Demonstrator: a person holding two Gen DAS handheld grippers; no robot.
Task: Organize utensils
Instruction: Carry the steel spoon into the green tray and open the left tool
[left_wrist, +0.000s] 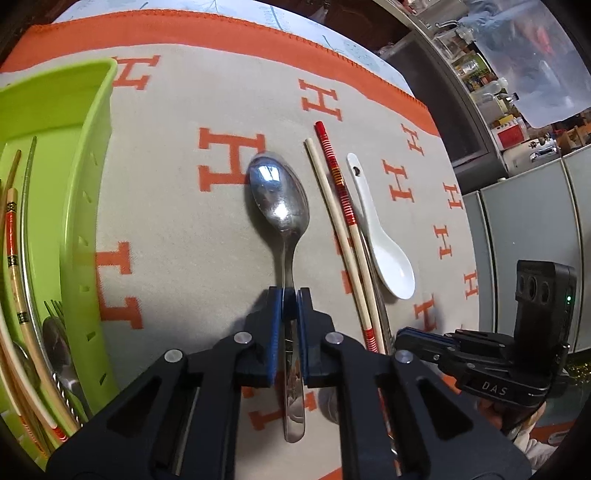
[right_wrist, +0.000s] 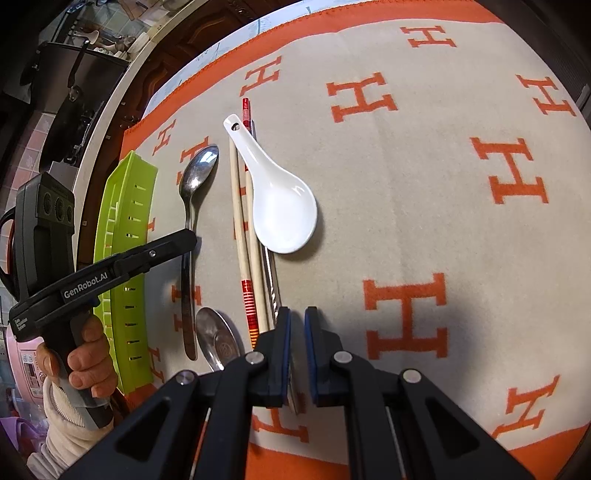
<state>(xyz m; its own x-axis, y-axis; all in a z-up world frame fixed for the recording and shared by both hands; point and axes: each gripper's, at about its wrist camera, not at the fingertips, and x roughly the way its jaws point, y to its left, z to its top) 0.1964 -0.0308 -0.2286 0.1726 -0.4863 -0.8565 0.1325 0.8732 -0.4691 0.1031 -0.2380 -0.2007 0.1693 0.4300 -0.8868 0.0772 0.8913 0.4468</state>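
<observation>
A metal spoon (left_wrist: 279, 195) lies on the grey and orange cloth, bowl pointing away. My left gripper (left_wrist: 290, 306) is shut on the metal spoon's handle; the right wrist view shows the same grip (right_wrist: 186, 236). To the right lie two chopsticks (left_wrist: 332, 221), one with red bands, and a white ceramic spoon (left_wrist: 384, 243) (right_wrist: 280, 199). My right gripper (right_wrist: 297, 317) hovers low at the near ends of the chopsticks (right_wrist: 243, 258), jaws a narrow gap apart. A thin twisted metal stick (right_wrist: 271, 288) runs under its left finger. It grips nothing that I can see.
A lime green tray (left_wrist: 85, 147) (right_wrist: 125, 206) stands at the left, holding chopsticks, a fork and spoons. A second metal spoon bowl (right_wrist: 218, 339) lies near my right gripper. A hand (right_wrist: 88, 354) holds the left tool. Shelves and cabinets stand beyond the table.
</observation>
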